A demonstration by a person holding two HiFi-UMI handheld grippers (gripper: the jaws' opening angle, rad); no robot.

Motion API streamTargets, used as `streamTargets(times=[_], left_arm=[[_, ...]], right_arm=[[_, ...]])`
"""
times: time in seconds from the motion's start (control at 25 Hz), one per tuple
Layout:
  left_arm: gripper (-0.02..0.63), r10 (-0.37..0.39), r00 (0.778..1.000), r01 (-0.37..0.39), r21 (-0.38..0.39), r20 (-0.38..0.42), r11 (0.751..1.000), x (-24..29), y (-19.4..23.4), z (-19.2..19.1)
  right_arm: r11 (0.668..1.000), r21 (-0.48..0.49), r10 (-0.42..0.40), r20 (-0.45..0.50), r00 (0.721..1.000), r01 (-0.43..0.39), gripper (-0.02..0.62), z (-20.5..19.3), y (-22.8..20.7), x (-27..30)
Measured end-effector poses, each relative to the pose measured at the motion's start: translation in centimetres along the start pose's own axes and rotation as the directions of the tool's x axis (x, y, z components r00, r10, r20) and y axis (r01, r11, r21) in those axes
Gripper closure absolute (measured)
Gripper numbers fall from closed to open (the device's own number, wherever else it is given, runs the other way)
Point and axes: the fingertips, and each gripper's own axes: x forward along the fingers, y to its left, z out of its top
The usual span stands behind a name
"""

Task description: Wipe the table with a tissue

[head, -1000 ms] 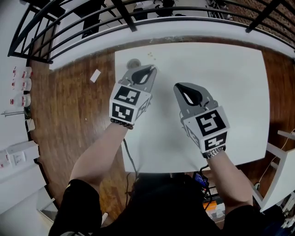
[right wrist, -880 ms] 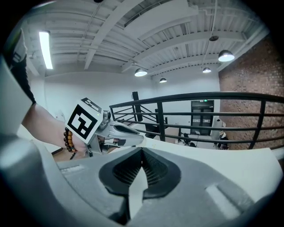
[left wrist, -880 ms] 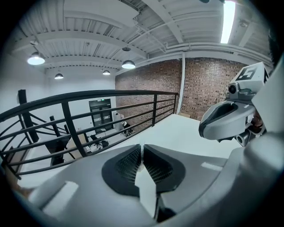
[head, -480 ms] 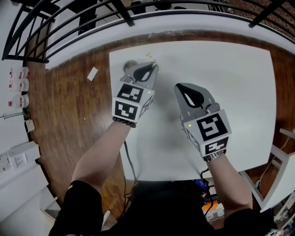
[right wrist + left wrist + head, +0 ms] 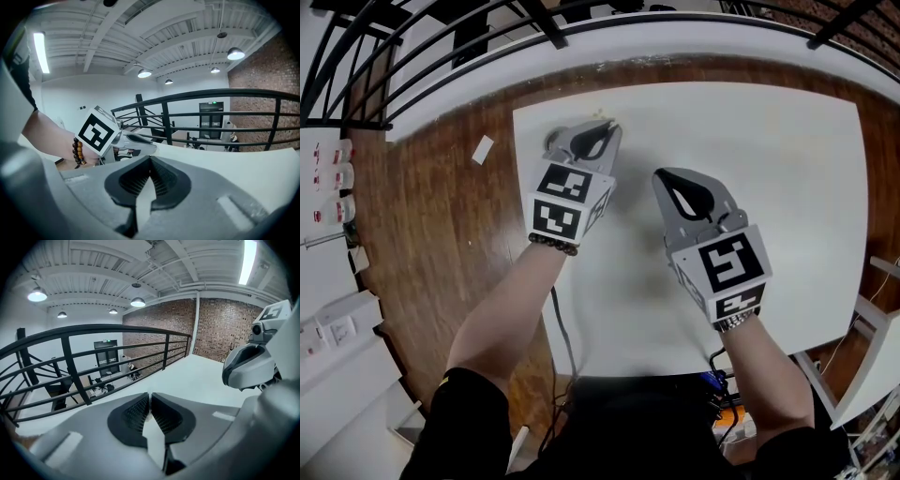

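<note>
I look steeply down at a white rectangular table [image 5: 769, 141] standing on a brown wooden floor [image 5: 441, 216], with a black metal railing [image 5: 441, 47] curving along the far side.

My left gripper [image 5: 598, 131] reaches toward the far left corner of the table. Its jaws are clenched together at the tips, and its own view shows only the pale tabletop through the narrow gap behind them, so it holds nothing. A string of brown beads [image 5: 548, 246] circles my left wrist, just behind the gripper's black-and-white marker cube [image 5: 562, 204].

My right gripper [image 5: 666, 178] hovers over the middle of the table, to the right of the left one and a little nearer to me. Its jaws are also pressed shut at the tips, with nothing between them.

A small pale-grey rounded lump [image 5: 553, 139] lies at the far left corner of the table, just beside the left gripper's tip and partly hidden by it. I cannot tell whether it is the tissue. A few tiny yellowish crumbs [image 5: 602, 116] sit on the table just beyond the left gripper. A small white slip of paper [image 5: 483, 149] lies on the floor, left of the table.
</note>
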Motion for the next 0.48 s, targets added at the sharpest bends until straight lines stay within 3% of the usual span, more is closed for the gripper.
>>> streamTargets(times=[0.48], left_arm=[[0.574,0.004,0.999,-0.003,0.019,-0.051,1.000,1.8,1.2,-2.2]], right_arm=[[1.000,0.015,0.001,-0.006,1.000,-0.001,0.604,-0.6,-0.6,2.1]])
